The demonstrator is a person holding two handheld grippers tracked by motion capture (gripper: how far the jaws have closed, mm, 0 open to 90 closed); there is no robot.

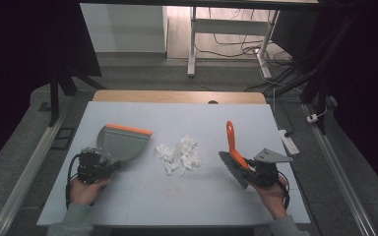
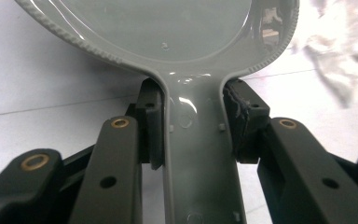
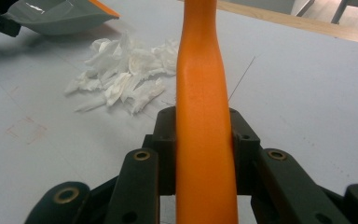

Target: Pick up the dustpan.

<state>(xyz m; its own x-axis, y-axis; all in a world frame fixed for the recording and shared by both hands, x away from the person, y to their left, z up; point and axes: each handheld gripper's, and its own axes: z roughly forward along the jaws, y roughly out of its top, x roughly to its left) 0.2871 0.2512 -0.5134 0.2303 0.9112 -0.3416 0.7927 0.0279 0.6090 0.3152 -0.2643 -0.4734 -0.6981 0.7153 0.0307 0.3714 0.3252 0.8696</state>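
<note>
A grey dustpan (image 1: pixel 120 142) with an orange lip lies at the left of the white table (image 1: pixel 142 196); my left gripper (image 1: pixel 94 166) is shut on its handle (image 2: pixel 198 154), both pads pressing its sides. A pile of white torn paper scraps (image 1: pixel 179 154) sits mid-table, between the pan and the brush. At the right, my right gripper (image 1: pixel 258 173) is shut on the orange handle (image 3: pixel 204 140) of a small brush (image 1: pixel 234 164), whose dark bristle head points toward the scraps. The scraps (image 3: pixel 123 74) lie ahead and left of the brush handle, with the dustpan (image 3: pixel 58 16) beyond them.
The table's wooden far edge (image 1: pixel 177 96) runs along the back. A white power strip (image 1: pixel 289 142) lies off the table's right side. A white desk frame (image 1: pixel 193 44) and cables stand on the floor behind. A faint red square mark (image 3: pixel 25 129) shows on the table.
</note>
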